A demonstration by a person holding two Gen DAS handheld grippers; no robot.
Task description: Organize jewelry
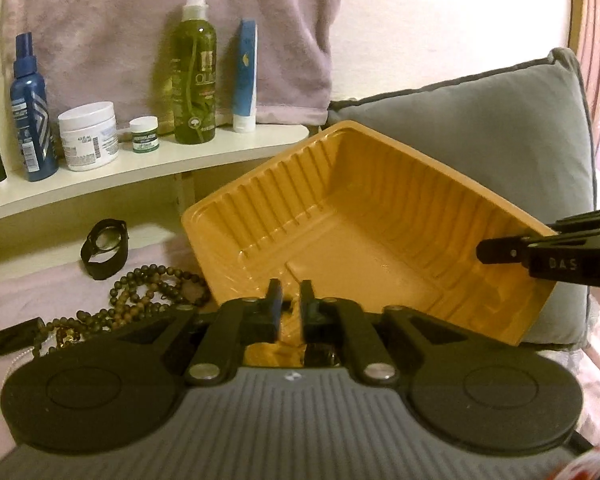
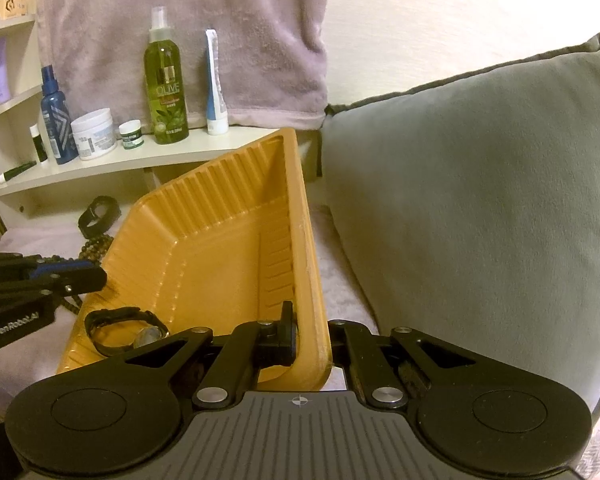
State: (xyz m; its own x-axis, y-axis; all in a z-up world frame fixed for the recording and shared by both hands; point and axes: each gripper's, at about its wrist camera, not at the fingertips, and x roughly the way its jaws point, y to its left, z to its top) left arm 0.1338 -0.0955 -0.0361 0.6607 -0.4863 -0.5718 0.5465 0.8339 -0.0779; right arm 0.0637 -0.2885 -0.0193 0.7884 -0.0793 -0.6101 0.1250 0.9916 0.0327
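Right gripper point(image 2: 306, 334) pinches the tray point(image 2: 204, 256) by its right-hand rim, one of its fingers point(image 2: 286, 320) inside the wall, the other outside. The tray sits tilted, far end raised toward the grey cushion point(image 2: 480, 208); likely held so to steady it and let pieces slide to the low end.

Watch point(image 2: 124, 330) already lies in the tray's low corner, at about 8 o'clock of the right gripper.

Left gripper point(image 1: 290, 300) hovers at the tray's near rim, fingers slightly spread, nothing between them.

Unsorted yet, on the bed at 9 to 10 o'clock of the left gripper: bead necklace point(image 1: 148, 292) and a second watch point(image 1: 104, 248), just outside the tray's left wall.

Open room lies left of the tray; the cushion blocks the right, the shelf point(image 1: 140, 168) the back.
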